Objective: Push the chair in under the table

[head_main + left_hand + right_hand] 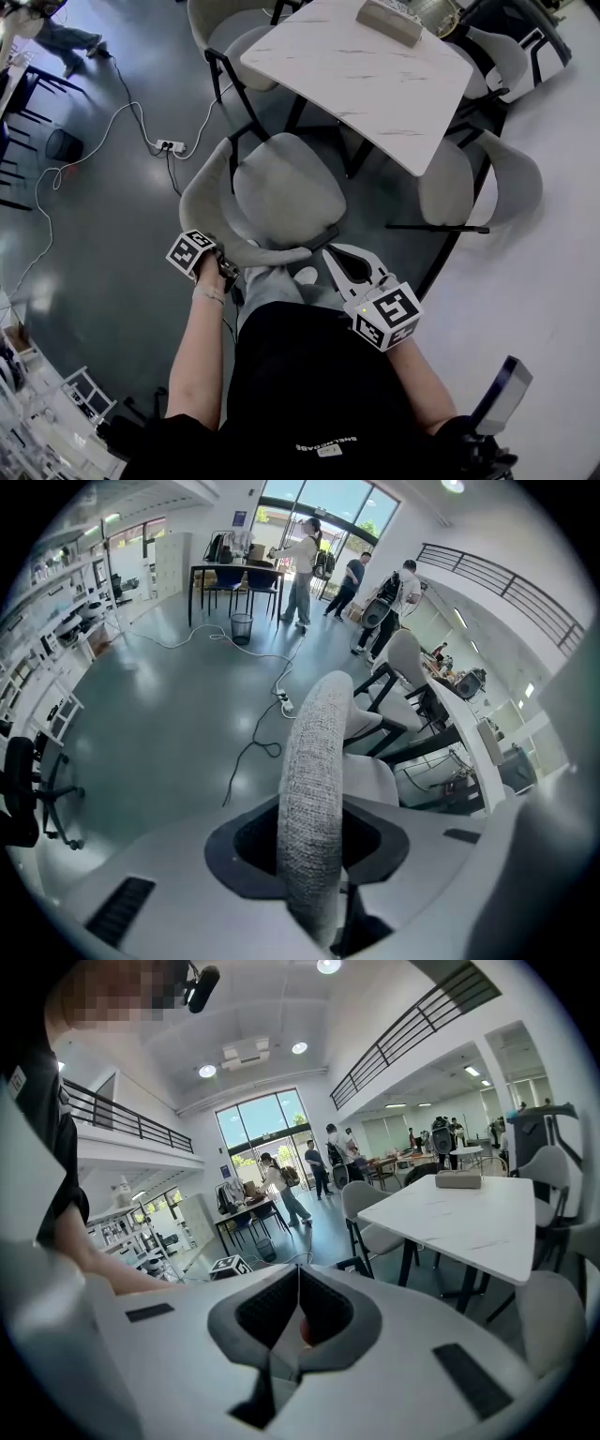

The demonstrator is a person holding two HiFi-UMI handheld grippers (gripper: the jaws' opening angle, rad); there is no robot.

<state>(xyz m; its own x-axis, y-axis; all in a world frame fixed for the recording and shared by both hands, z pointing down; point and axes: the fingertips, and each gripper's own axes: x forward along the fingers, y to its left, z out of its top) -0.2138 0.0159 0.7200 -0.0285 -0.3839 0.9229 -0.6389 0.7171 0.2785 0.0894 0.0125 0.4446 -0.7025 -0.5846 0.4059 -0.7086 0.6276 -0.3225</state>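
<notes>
Glossy grey floor [112, 244] spreads round a white, marble-look table [375, 84]. The grey chair [286, 192] stands pulled out, its rounded seat almost wholly clear of the tabletop, so most of the push seems left. The left gripper [314, 841] pinches the curved, woven-fabric backrest [314, 752]; the right gripper [298, 1309] is pressed together, empty.

Showing a grey upholstered chair [286, 192] standing upright on black legs at seven o'clock of the white marble-look table [366, 84], curved backrest lying at its seven o'clock side, seat sitting mostly outside the tabletop edge.
</notes>
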